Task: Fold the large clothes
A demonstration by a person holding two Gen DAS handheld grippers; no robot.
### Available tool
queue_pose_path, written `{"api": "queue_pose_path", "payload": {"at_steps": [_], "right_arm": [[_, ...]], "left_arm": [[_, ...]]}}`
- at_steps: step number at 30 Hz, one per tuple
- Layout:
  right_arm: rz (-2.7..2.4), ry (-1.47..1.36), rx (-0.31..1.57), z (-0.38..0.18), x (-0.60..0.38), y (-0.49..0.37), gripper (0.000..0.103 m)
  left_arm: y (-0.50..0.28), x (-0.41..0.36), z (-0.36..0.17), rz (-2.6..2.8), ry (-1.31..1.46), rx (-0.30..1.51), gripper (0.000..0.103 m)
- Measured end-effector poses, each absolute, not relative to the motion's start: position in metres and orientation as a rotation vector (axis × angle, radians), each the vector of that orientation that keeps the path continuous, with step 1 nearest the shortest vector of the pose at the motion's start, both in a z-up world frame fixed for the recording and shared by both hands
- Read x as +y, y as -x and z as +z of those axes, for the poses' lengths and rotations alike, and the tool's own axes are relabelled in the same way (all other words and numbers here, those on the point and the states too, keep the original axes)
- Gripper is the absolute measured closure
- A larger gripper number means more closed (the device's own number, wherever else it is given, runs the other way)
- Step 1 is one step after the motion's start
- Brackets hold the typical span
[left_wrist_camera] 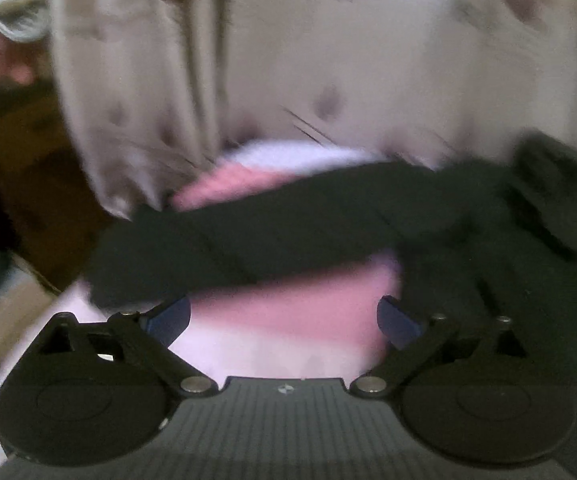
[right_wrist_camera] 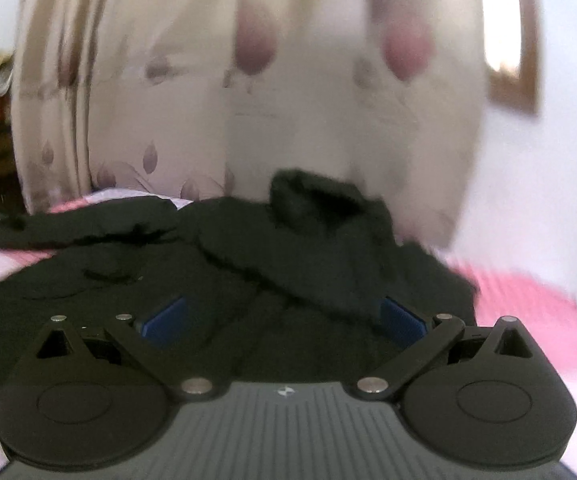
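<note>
The black garment (right_wrist_camera: 272, 264) is lying rumpled across the pink bedspread (left_wrist_camera: 288, 312), one sleeve (left_wrist_camera: 272, 228) stretching sideways, so folding is looking barely begun. Both the left gripper (left_wrist_camera: 284, 316) and right gripper (right_wrist_camera: 284, 320) are hovering spread wide, gripping nothing.

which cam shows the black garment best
The right wrist view: the black garment fills the middle, its bulk and a raised bunched part visible. The left wrist view shows only a long strip across the pink bedding, blurred.
</note>
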State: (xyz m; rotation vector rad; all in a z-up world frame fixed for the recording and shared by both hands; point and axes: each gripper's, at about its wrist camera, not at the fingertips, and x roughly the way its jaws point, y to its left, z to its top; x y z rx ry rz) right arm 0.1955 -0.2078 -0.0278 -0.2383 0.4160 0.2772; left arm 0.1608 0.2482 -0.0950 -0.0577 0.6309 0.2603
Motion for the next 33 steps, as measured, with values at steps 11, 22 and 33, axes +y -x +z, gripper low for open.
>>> {"api": "queue_pose_path", "payload": {"at_steps": [11, 22, 33], "right_arm": [[0.229, 0.576, 0.444, -0.104, -0.11, -0.342, 0.0], [0.119, 0.33, 0.476, -0.081, -0.189, -0.381, 0.092], [-0.272, -0.031, 0.354, 0.013, -0.476, -0.285, 0.092]], "left_arm": [[-0.134, 0.232, -0.134, 0.162, 0.104, 0.672, 0.0], [-0.124, 0.242, -0.132, 0.176, 0.15, 0.658, 0.0], [-0.119, 0.259, -0.118, 0.294, 0.082, 0.608, 0.0]]}}
